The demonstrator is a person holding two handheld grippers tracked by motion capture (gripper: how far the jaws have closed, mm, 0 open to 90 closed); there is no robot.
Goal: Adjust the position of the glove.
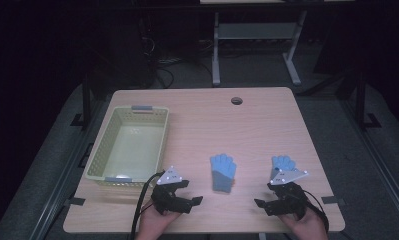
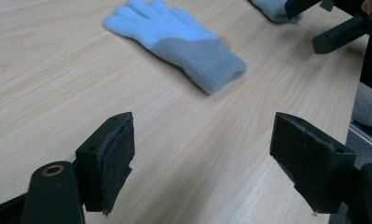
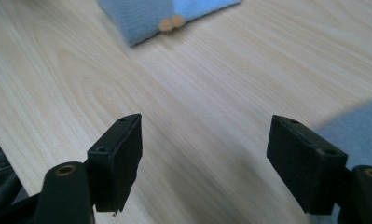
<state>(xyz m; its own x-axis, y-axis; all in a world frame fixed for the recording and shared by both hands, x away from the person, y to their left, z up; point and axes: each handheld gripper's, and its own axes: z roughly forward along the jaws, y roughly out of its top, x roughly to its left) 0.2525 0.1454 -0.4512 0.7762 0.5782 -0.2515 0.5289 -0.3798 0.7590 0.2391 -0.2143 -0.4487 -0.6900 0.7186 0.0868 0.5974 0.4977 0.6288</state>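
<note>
Seen from above: pale green slatted plastic basket [image 1: 128, 145] at the wooden table's [image 1: 197, 115] left, two fuzzy blue gloves ahead of the hands. Middle glove [image 1: 222, 171] flat, fingers pointing away, greyer cuff nearest; second glove [image 1: 283, 163] partly hidden, perhaps touching right gripper [image 1: 272, 202]. Left gripper [image 1: 192, 202] wide open, empty; right likewise.

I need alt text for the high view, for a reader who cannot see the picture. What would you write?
Two blue gloves lie on a wooden table: the middle glove flat, the right glove partly under the open right gripper. The open left gripper is near the front edge, beside an empty pale plastic basket.
</note>
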